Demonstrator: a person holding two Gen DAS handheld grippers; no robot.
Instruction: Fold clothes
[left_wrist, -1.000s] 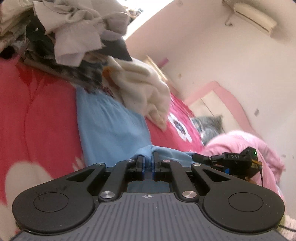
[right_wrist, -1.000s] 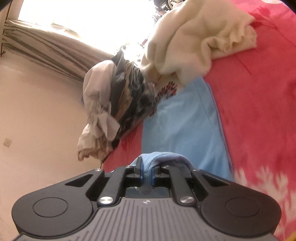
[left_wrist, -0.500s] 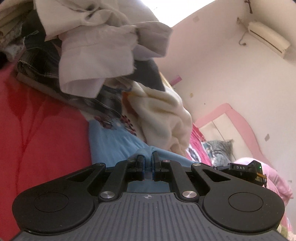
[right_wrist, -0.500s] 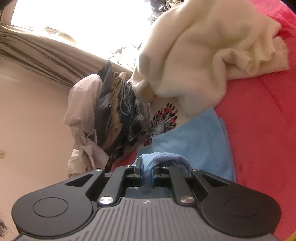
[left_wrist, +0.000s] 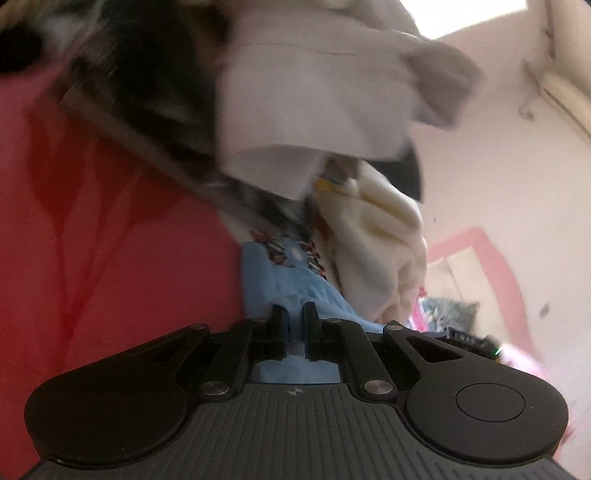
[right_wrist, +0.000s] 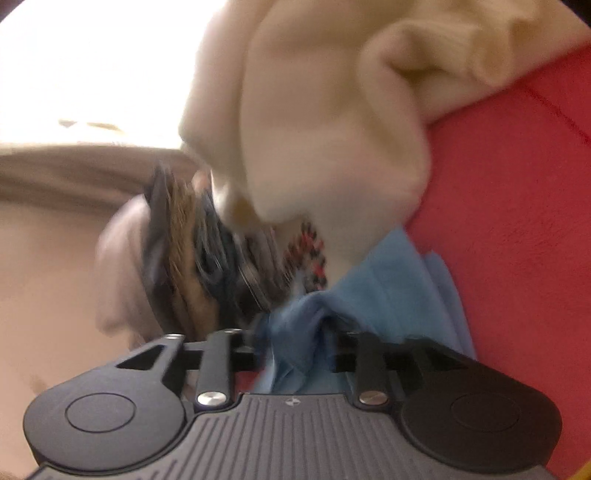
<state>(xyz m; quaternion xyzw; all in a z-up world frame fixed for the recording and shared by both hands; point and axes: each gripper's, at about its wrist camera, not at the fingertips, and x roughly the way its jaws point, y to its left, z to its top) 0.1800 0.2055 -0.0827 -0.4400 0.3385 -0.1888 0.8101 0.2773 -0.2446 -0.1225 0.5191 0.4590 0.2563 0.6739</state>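
A light blue garment lies on the red bedspread, its far end against the clothes pile. My left gripper is shut on a fold of it. In the right wrist view the same blue garment bunches between the fingers of my right gripper. Those jaws stand wide apart, and the cloth lies loose between them. The right wrist view is blurred.
A tall pile of clothes sits just ahead: a pale grey shirt, dark checked pieces and a cream sweater. The red bedspread spreads on the right. Pink bedding and a wall lie beyond.
Both grippers have moved forward toward the clothes pile, carrying the blue cloth over itself. The right gripper has opened and let go of the fold it held. The left stays shut.
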